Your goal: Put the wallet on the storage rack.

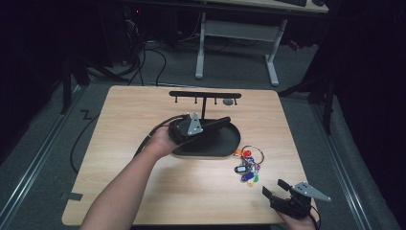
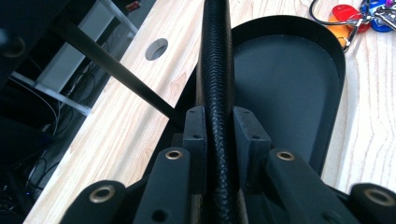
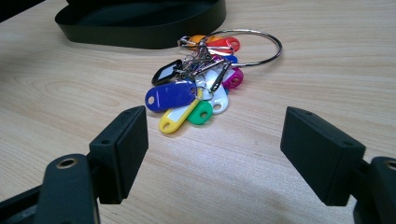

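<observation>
Matt black tray (image 2: 280, 74), braided black strap (image 2: 215, 70) — glossy plastic key tags (image 3: 187, 100), pale wood-grain table (image 1: 143, 115).

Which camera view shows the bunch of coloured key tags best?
The right gripper view: the key tags lie close and sharp on the table, ahead of the open right claw. The high view shows them small; the left gripper view catches them at its top corner.

The left gripper (image 2: 218, 126) has its two black jaws clamped on a black braided strap (image 2: 215, 70) that runs straight up between them. Beyond the jaws lies a black oval tray (image 2: 337, 65) on a wooden table (image 2: 140, 93). Just past the tray's far right rim lies a bunch of coloured key tags (image 2: 359, 16). Left of the tray, a thin black rod (image 2: 121, 74) slants across, and a round hole (image 2: 156, 48) sits in the tabletop.
</observation>
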`<control>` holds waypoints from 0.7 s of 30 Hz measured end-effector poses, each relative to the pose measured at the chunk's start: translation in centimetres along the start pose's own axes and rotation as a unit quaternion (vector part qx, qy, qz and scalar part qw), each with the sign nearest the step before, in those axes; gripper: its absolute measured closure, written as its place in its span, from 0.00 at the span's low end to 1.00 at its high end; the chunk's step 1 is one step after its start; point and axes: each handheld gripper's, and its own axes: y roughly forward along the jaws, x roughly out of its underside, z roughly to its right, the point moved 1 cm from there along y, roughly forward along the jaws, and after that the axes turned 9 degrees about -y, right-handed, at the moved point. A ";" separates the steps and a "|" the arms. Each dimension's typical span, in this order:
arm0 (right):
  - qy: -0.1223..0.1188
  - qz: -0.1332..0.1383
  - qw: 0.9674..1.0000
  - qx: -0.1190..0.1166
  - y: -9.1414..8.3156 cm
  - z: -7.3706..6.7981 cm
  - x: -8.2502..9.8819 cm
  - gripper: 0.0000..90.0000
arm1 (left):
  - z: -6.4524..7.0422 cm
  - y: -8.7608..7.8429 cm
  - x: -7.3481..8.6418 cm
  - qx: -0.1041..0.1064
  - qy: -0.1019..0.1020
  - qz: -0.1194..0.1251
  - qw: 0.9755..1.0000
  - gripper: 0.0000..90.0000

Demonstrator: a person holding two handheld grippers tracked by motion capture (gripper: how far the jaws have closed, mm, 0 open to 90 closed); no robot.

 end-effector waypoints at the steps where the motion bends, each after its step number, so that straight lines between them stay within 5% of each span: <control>1: 0.000 0.000 1.000 0.000 0.0 0.0 0.0 0.26 | 0.0 0.0 0.0 0.000 0.000 0.000 1.000 0.86; 12: 0.004 -0.002 1.000 -0.003 0.0 -0.1 0.1 0.26 | -0.8 1.2 0.6 -0.008 0.021 -0.005 1.000 0.86; 21: 0.003 -0.002 1.000 -0.003 0.0 -0.2 0.2 0.26 | -0.1 1.7 2.0 0.036 0.021 -0.037 0.998 0.83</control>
